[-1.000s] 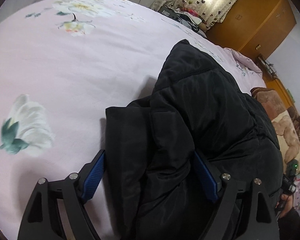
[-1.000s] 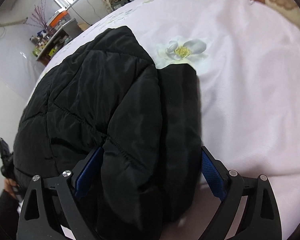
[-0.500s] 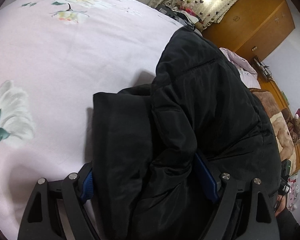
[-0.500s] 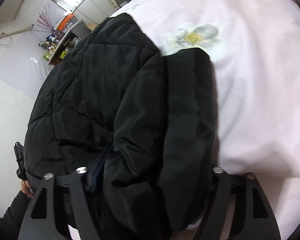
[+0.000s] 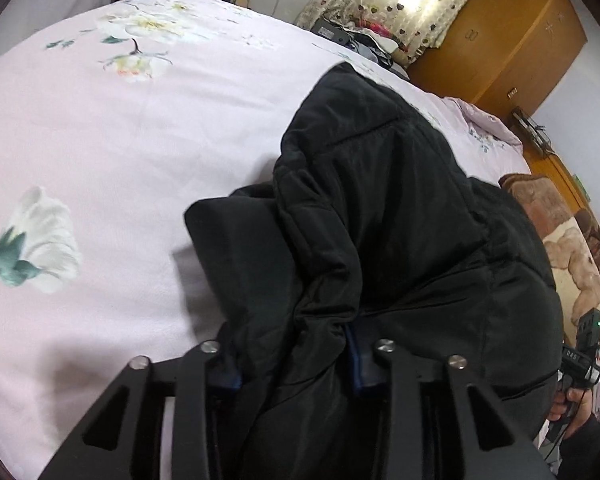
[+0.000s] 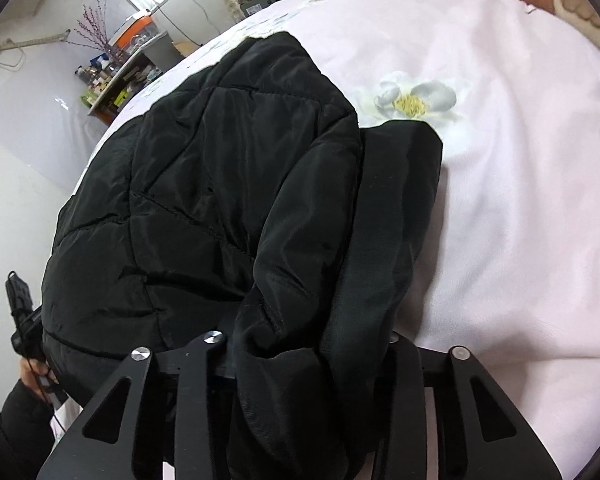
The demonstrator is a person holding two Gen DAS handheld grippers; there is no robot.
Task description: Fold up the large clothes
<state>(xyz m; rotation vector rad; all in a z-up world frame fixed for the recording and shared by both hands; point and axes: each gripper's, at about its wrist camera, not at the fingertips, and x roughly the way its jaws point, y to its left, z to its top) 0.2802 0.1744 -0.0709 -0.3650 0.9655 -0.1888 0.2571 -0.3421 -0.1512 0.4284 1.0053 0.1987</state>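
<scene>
Jacket (image 5: 400, 220) edge bunched in both clamped tools — left tool (image 5: 296, 364), right tool (image 6: 300, 344) — lift evenly, keep layers aligned, lay flat on bed (image 5: 120, 140).

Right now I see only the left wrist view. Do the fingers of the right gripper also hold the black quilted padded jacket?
Observer: Yes. The right gripper is closed on a bunched fold of the black quilted padded jacket.
Operator: What lies on the pink bed sheet beyond that fold?
Observer: A printed white flower with yellow centre, just past the jacket's far edge.
</scene>
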